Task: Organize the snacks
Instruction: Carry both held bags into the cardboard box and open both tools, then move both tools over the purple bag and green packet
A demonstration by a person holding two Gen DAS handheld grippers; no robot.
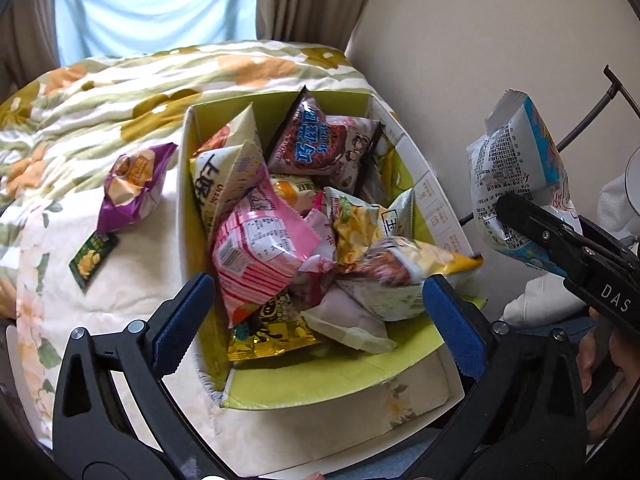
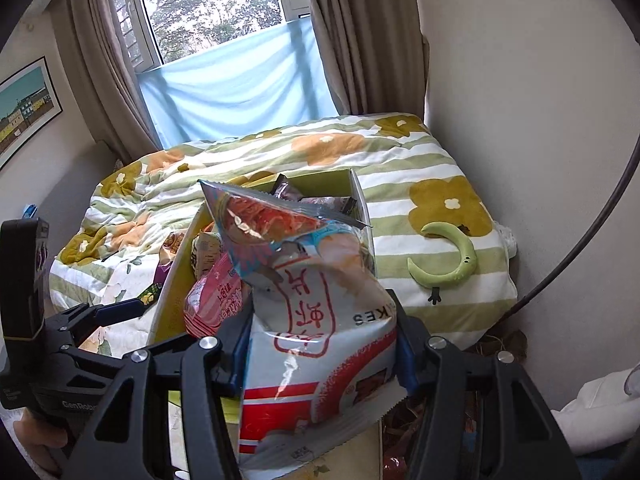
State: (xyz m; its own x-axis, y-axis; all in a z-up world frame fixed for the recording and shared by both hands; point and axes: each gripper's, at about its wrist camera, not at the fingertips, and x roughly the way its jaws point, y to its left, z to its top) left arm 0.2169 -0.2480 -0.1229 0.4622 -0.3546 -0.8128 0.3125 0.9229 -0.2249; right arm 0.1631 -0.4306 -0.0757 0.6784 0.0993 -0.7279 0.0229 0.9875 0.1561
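A white cardboard box with a green inside sits on the bed, full of several snack bags. My left gripper is open and empty, its blue pads astride the box's near end above a pink bag. My right gripper is shut on a white, red and blue snack bag, held up to the right of the box; it shows in the left wrist view. A purple snack bag and a small dark green packet lie on the bed left of the box.
A flowered green-striped quilt covers the bed. A green crescent toy lies on it to the right. A wall runs along the right side, and a curtained window stands behind the bed. White cloth lies right of the box.
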